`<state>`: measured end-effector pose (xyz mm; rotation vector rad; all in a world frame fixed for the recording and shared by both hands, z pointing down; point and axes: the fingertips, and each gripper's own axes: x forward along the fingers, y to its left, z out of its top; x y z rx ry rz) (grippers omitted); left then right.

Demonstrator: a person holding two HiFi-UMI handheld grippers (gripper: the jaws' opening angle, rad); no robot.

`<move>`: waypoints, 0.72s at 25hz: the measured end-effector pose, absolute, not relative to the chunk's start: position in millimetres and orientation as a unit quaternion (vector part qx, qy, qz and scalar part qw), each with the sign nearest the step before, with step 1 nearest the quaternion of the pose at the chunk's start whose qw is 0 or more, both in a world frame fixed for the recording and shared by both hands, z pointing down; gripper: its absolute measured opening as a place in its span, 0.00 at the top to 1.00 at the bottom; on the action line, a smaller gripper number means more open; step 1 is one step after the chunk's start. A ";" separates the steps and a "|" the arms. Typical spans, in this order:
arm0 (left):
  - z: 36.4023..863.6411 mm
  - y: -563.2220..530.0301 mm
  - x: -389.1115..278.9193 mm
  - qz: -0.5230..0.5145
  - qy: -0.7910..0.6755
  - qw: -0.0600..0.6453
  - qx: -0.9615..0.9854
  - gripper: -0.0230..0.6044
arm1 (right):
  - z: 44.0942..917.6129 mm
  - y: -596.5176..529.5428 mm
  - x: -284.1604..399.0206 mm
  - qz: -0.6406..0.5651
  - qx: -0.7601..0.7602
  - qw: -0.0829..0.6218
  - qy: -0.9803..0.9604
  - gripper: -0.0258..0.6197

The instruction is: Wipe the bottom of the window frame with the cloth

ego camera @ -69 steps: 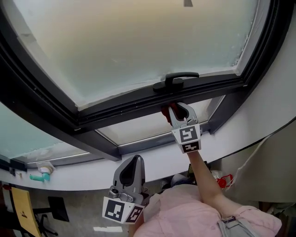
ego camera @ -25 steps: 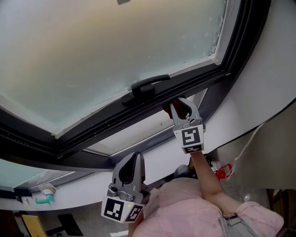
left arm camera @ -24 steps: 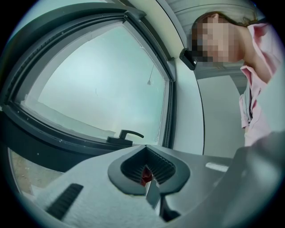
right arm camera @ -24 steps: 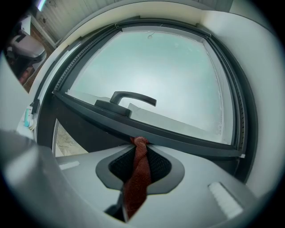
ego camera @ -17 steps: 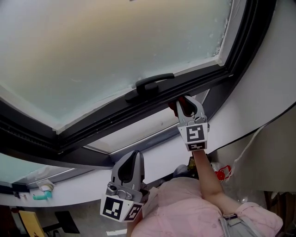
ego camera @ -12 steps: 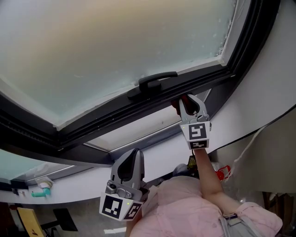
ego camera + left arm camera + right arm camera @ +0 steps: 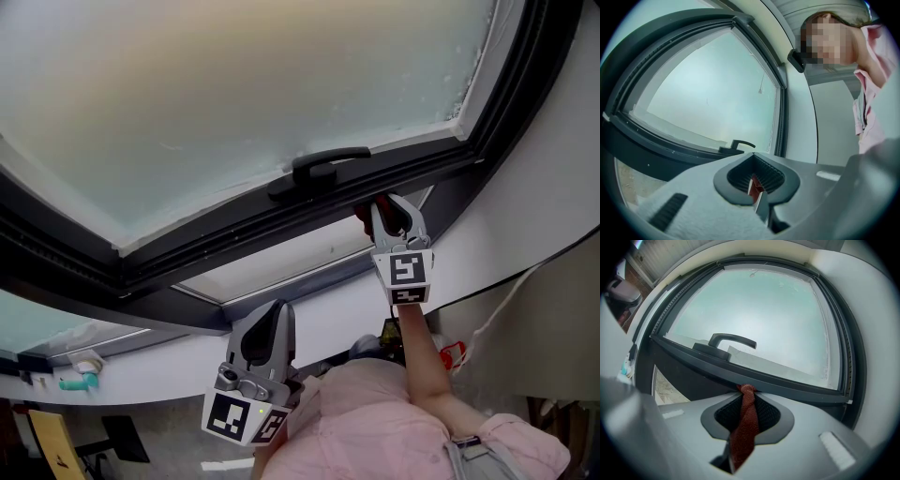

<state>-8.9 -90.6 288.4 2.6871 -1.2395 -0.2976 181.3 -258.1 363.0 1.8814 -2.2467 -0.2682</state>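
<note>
Grey plastic left gripper (image 7: 266,328): low, near your pink shirt (image 7: 375,431), jaws drawn together, a thin reddish sliver in the slit, not identifiable. Right gripper (image 7: 388,212): up at arm's length, jaws clamped on the rust-red knitted cloth (image 7: 744,423). Cloth tip: touching the bottom rail of the dark window frame (image 7: 792,386), below and slightly right of the black handle (image 7: 727,341). Frosted glass (image 7: 764,310) beyond.

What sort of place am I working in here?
Probably indoors in a room, right up against a large window: a dark window frame with a lever handle, a frosted pane, and a white ledge below.
</note>
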 end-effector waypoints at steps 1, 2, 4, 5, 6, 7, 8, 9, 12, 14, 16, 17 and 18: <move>288.2 -90.6 -8.4 -0.100 -0.415 0.084 0.901 0.97 | 362.7 -258.1 181.5 -0.091 0.636 0.099 -0.760 0.86; 288.0 -90.7 -7.8 -0.099 -0.414 0.083 0.901 0.97 | 362.3 -258.2 181.7 -0.093 0.636 0.098 -0.760 0.86; 287.6 -90.9 -6.8 -0.100 -0.412 0.082 0.902 0.97 | 361.7 -258.8 181.9 -0.096 0.635 0.096 -0.761 0.86; 287.5 -90.9 -6.8 -0.101 -0.412 0.082 0.902 0.97 | 361.5 -259.1 181.7 -0.097 0.634 0.096 -0.761 0.86; 287.6 -90.8 -7.3 -0.101 -0.413 0.081 0.901 0.97 | 361.5 -259.2 181.4 -0.097 0.633 0.098 -0.761 0.86; 287.9 -90.5 -8.0 -0.101 -0.414 0.081 0.901 0.97 | 361.8 -259.0 181.2 -0.096 0.633 0.099 -0.762 0.86; 288.1 -90.1 -8.5 -0.101 -0.415 0.081 0.900 0.97 | 362.0 -258.8 181.1 -0.095 0.633 0.099 -0.762 0.86; 288.0 -89.9 -8.9 -0.101 -0.416 0.081 0.900 0.97 | 362.2 -258.6 181.4 -0.094 0.633 0.100 -0.762 0.86; 287.1 -89.9 -9.4 -0.102 -0.417 0.080 0.900 0.97 | 362.7 -258.6 182.0 -0.090 0.634 0.098 -0.761 0.86; 287.0 -89.8 -9.7 -0.102 -0.417 0.080 0.899 0.97 | 363.0 -258.9 182.0 -0.091 0.634 0.098 -0.761 0.86; 287.2 -89.6 -10.0 -0.102 -0.418 0.080 0.899 0.97 | 363.0 -259.4 181.7 -0.094 0.633 0.099 -0.762 0.86; 287.1 -89.6 -10.1 -0.103 -0.418 0.080 0.899 0.97 | 363.2 -259.4 181.7 -0.092 0.633 0.099 -0.762 0.86; 286.7 -89.7 -10.3 -0.103 -0.418 0.080 0.899 0.97 | 363.5 -259.3 181.8 -0.089 0.634 0.098 -0.762 0.86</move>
